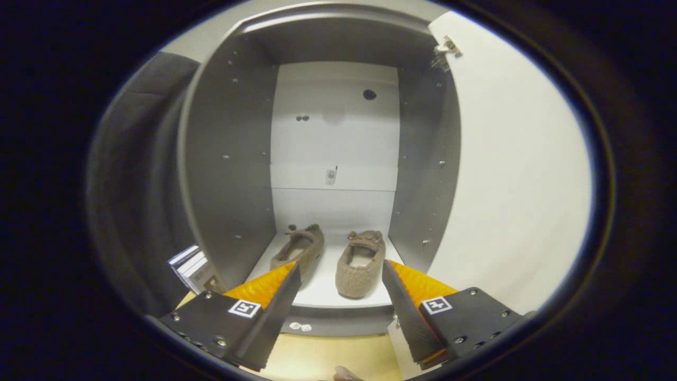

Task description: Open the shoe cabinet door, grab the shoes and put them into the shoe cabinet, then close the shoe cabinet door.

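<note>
Two shoes lie side by side on the cabinet floor, just beyond the fingertips. The gripper stands wide open, holding nothing. Loading looks done (judging by placement); the door, swung open beside the right finger, remains to be closed.

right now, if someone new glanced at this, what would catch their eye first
Probably the pair of brown slippers, the left slipper and the right slipper, sitting side by side on the bottom shelf of the open shoe cabinet. Next, the white cabinet door swung wide on the right. The hand-held gripper is open just in front of the shelf, its fingers empty.
</note>
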`<control>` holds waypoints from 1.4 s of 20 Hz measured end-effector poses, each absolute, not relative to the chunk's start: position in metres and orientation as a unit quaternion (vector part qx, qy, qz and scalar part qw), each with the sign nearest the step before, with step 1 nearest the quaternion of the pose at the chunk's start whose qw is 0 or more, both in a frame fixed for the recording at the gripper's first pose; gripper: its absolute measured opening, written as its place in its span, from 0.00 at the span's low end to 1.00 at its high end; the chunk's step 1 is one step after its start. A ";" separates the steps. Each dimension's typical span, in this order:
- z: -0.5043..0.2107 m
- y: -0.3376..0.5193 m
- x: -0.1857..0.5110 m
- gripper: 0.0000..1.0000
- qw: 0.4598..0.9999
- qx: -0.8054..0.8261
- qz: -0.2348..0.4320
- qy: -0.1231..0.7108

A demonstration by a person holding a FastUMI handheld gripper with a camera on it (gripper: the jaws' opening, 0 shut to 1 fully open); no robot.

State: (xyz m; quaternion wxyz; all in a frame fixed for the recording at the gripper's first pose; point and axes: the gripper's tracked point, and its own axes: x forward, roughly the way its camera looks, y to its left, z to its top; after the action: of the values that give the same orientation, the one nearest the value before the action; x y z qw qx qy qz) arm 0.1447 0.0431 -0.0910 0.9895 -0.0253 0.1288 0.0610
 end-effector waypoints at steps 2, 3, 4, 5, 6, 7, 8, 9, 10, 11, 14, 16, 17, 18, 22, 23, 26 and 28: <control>-0.079 0.043 0.107 0.95 0.990 -0.019 0.078 0.112; -0.073 0.046 0.088 0.95 0.991 -0.015 0.090 0.102; -0.068 0.046 0.069 0.95 0.991 -0.011 0.098 0.096; -0.065 0.043 0.051 0.95 0.991 -0.007 0.102 0.091; -0.061 0.038 0.032 0.95 0.991 -0.004 0.099 0.086; -0.058 0.035 0.017 0.95 0.992 -0.002 0.097 0.082; -0.052 0.030 -0.001 0.95 0.993 0.000 0.096 0.076; -0.045 0.025 -0.016 0.95 0.994 0.002 0.092 0.067; -0.036 0.016 -0.037 0.95 0.996 0.009 0.078 0.050; -0.030 0.010 -0.051 0.95 0.997 0.014 0.068 0.038; -0.020 -0.026 -0.100 0.95 0.999 0.031 0.011 0.016; -0.018 -0.055 -0.126 0.95 0.999 0.029 -0.033 0.008; -0.018 -0.070 -0.139 0.95 0.998 0.026 -0.052 0.010; -0.018 -0.090 -0.152 0.95 0.997 0.024 -0.072 0.015; -0.019 -0.156 -0.168 0.95 0.992 0.029 -0.122 0.017; -0.021 -0.172 -0.168 0.95 0.992 0.029 -0.125 0.017; -0.032 -0.217 -0.146 0.95 0.992 0.030 -0.117 0.027; -0.039 -0.243 -0.128 0.95 0.993 0.040 -0.097 0.043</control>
State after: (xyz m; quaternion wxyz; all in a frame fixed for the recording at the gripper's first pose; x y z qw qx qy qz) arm -0.1278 -0.2425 -0.0392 0.9935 0.0401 0.0432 -0.0974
